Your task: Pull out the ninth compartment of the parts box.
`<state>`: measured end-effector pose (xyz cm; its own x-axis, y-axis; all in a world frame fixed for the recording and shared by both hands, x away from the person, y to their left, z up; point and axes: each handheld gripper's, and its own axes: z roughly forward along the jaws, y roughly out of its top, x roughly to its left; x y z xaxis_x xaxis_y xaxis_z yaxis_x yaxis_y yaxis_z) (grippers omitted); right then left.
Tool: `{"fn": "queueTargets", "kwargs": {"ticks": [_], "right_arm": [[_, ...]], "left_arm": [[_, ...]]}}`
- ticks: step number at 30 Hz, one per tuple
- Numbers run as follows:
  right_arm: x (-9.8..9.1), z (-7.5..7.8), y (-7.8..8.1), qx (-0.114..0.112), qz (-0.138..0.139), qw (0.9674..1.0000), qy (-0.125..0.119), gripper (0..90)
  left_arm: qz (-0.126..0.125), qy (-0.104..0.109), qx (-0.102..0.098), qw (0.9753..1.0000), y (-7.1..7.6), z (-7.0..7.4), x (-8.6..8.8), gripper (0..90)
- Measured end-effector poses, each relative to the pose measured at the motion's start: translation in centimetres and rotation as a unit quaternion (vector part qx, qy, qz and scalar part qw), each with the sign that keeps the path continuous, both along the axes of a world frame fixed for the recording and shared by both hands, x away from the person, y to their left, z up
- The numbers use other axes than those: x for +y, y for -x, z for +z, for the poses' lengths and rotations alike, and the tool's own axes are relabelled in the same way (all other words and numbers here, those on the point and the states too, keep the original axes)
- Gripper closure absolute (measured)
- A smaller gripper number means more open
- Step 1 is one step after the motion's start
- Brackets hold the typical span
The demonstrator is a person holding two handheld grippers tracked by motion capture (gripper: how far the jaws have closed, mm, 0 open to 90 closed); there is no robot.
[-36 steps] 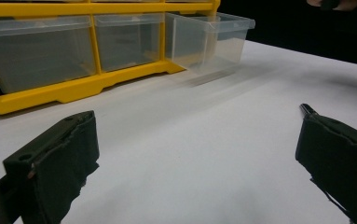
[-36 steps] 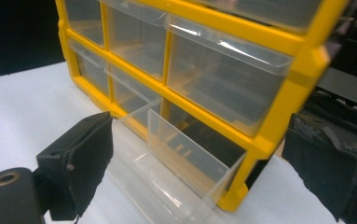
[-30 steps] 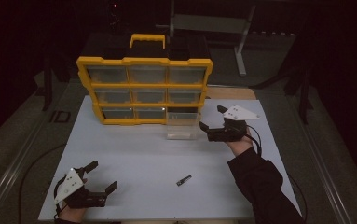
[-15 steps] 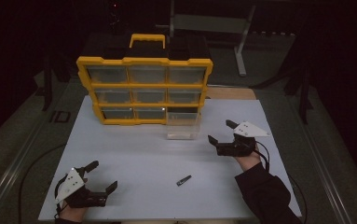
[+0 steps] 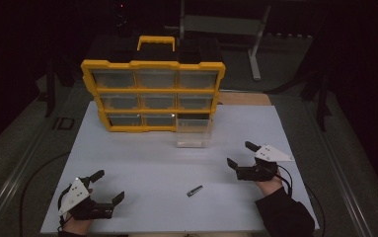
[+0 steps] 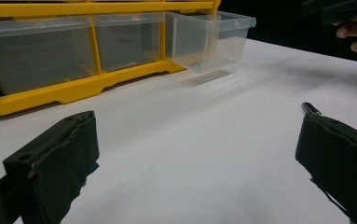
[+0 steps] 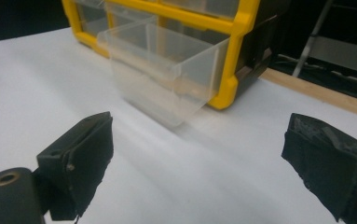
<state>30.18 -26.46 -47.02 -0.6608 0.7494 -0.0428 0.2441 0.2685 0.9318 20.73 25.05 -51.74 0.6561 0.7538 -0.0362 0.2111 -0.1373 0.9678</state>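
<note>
A yellow drawer cabinet [image 5: 153, 94] with clear drawers stands at the back of the white table. Its bottom right drawer [image 5: 193, 131] is pulled out; in the right gripper view this clear drawer [image 7: 164, 70] looks empty. A small dark metal part [image 5: 194, 190] lies on the table near the front middle, and its tip [image 6: 310, 108] peeks past a jaw in the left gripper view. My left gripper [image 5: 107, 187] rests at the front left, open and empty. At the right side, well back from the drawer, my right gripper [image 5: 240, 154] is held open and empty.
The white table top [image 5: 152, 163] spreads between the grippers and the cabinet. A wooden strip [image 5: 245, 98] runs behind the table at the right. A metal stand [image 5: 255, 54] is in the dark background. The cabinet [image 6: 73, 51] is seen ahead of the left gripper.
My right gripper has drawn back from the pulled-out drawer toward the front right of the table. The left gripper has stayed in place.
</note>
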Motion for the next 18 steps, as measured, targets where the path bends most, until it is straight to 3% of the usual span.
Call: {"fn": "queueTargets", "kwargs": {"ticks": [9,18], "right_arm": [[-1.1,-1.0,1.6,0.002,0.007,1.0000,0.006,8.6],[-2.6,-1.9,2.7,0.003,-0.011,0.9998,0.017,8.6]], "left_arm": [[0.001,0.000,0.000,1.0000,0.0,0.0,0.0,0.0],[0.001,-0.002,0.000,1.0000,0.0,0.0,0.0,0.0]]}}
